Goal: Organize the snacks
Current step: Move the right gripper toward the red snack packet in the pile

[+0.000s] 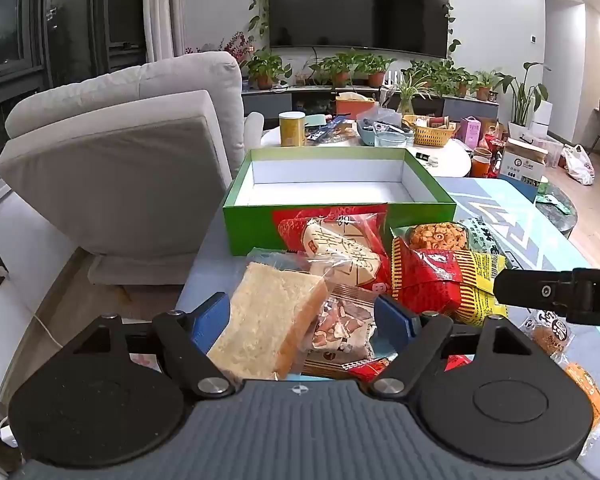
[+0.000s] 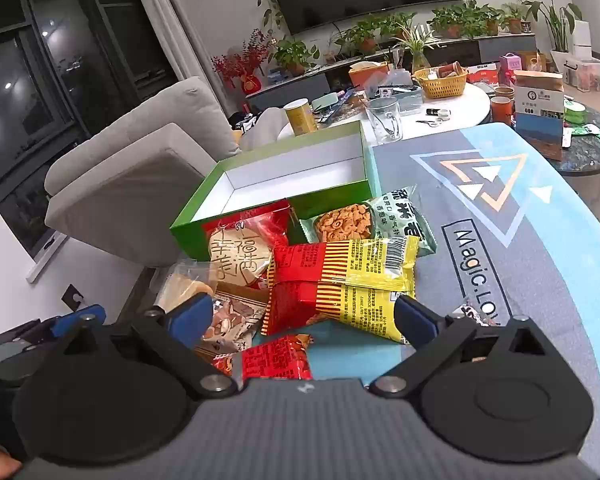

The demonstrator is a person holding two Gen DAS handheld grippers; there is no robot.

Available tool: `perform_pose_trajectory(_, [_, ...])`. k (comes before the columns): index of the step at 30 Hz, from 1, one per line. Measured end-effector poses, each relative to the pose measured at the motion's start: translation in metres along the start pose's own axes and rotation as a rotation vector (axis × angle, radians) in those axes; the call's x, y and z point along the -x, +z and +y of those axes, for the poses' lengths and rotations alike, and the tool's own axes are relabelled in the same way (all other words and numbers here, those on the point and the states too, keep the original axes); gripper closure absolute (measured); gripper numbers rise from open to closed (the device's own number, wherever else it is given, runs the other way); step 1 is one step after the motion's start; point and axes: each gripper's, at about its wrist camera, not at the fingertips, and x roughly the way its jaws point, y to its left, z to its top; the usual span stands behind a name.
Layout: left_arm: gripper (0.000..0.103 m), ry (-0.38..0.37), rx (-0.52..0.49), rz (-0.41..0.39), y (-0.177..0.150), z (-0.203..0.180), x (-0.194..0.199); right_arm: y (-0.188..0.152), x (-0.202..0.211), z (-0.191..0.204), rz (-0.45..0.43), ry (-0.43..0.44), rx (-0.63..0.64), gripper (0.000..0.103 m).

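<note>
Snacks are piled on the table [image 1: 500,216], just in front of the green box [image 1: 340,216].

Left wrist view: the left gripper [image 1: 302,314] is seen spread wide, nothing clamped. One wrapped bread slice [image 1: 268,320] and one clear nut packet [image 1: 340,320] lie between its blue fingers [image 1: 394,314]; whether the pads touch them cannot be told. One round-cake pack in red wrap [image 1: 340,248] is seen at 12 o'clock from the gripper, one red-and-yellow striped pack [image 1: 432,280] at 1 o'clock, one green cracker bag [image 1: 440,236] beyond that. The box, open and white inside, sits at 12 o'clock behind the pile. A finger of the right gripper [image 1: 556,292] enters at 3 o'clock.

Right wrist view: the right gripper [image 2: 304,316] is seen fully spread, nothing held. The red-and-yellow striped pack [image 2: 340,280] lies between and just ahead of its fingers [image 2: 414,316], one small red packet [image 2: 276,360] under the gap at 6 o'clock. The nut packet [image 2: 228,320] is at 9 o'clock beside the left finger, the round-cake pack [image 2: 240,256] at 11 o'clock, the green cracker bag [image 2: 364,220] at 1 o'clock. One green box [image 2: 292,176] at 12 o'clock. Part of the left gripper [image 2: 76,318] shows at 9 o'clock.
</note>
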Motion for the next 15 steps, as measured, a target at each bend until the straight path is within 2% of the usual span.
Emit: perform_pose_trajectory(15, [0.026,0.001,-0.005,-0.014,0.0003,0.0006,0.0067,0.0021,0.0017,-0.0012,-0.004,0.002,0.008,0.025])
